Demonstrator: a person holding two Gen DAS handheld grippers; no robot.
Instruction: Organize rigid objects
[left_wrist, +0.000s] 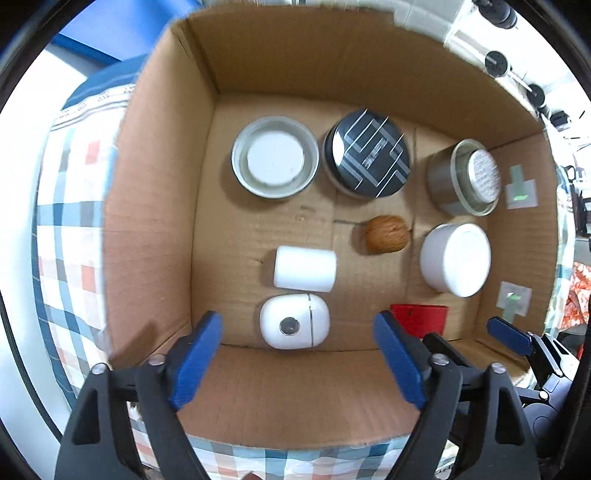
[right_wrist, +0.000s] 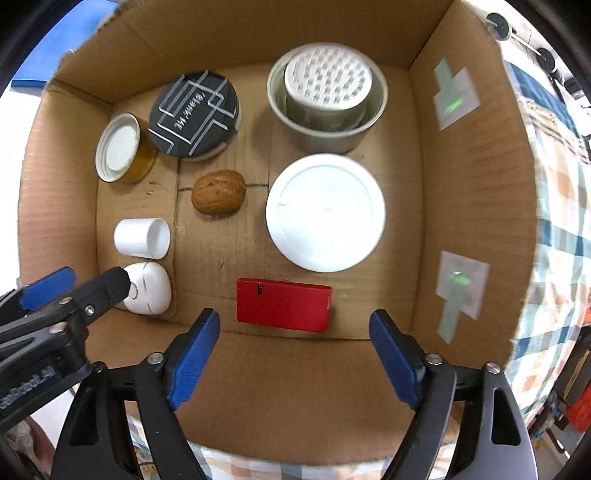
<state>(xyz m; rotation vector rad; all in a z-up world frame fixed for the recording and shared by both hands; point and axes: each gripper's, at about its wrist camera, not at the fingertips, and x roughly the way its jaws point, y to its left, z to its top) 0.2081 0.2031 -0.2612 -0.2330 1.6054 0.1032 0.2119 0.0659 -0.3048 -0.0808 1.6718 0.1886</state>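
Note:
An open cardboard box (left_wrist: 155, 206) (right_wrist: 461, 206) holds several objects. A white earbud case (left_wrist: 294, 326) (right_wrist: 149, 288) lies at its near wall, a white cylinder (left_wrist: 305, 268) (right_wrist: 142, 237) just behind it. A walnut (left_wrist: 387, 233) (right_wrist: 218, 191), a red flat box (left_wrist: 419, 318) (right_wrist: 283, 305), a white round lid (left_wrist: 456, 258) (right_wrist: 325, 212), a black patterned tin (left_wrist: 368, 154) (right_wrist: 193, 112), a jar with a white lid (left_wrist: 275, 157) (right_wrist: 123, 147) and a grey tin (left_wrist: 465, 177) (right_wrist: 328, 98) lie inside. My left gripper (left_wrist: 299, 360) is open above the earbud case. My right gripper (right_wrist: 293, 358) is open above the red box.
The box stands on a checked cloth (left_wrist: 70, 206) (right_wrist: 561, 206). Taped green markers (right_wrist: 456, 101) are on the box's right wall. A blue item (left_wrist: 122, 33) lies behind the box. The right gripper's finger (left_wrist: 511, 334) shows at the box's near right corner.

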